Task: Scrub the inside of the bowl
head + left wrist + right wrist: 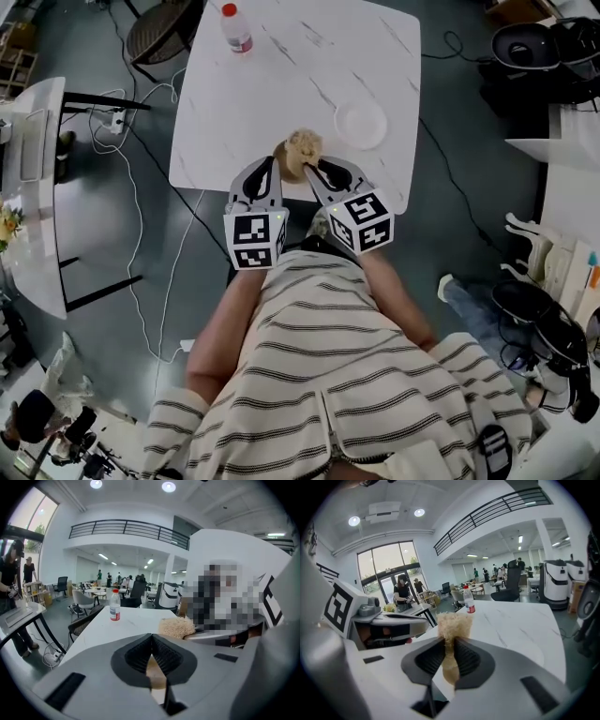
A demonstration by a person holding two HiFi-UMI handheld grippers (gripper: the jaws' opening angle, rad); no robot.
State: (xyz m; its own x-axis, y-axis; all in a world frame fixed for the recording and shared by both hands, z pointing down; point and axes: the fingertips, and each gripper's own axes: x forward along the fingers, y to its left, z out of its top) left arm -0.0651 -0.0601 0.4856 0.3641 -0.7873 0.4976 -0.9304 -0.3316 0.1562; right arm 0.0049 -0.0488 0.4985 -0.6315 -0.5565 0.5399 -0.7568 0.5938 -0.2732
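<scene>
At the near edge of the white marble table (281,84), the right gripper (317,172) clamps a tan fibre scrubber (303,150) between its jaws. Just beside it, the left gripper (273,162) has its jaws pressed together at the tips. The white bowl (361,124) rests on the table near the scrubber, to its right; a bottle (235,28) stands at the far edge.

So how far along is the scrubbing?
Done: the right gripper has the tan bristle brush clamped. In hand: it hangs over the near edge of the white marble table, short of the white bowl. Left: reach the bowl and scrub; left gripper shut, not steadying it.
</scene>
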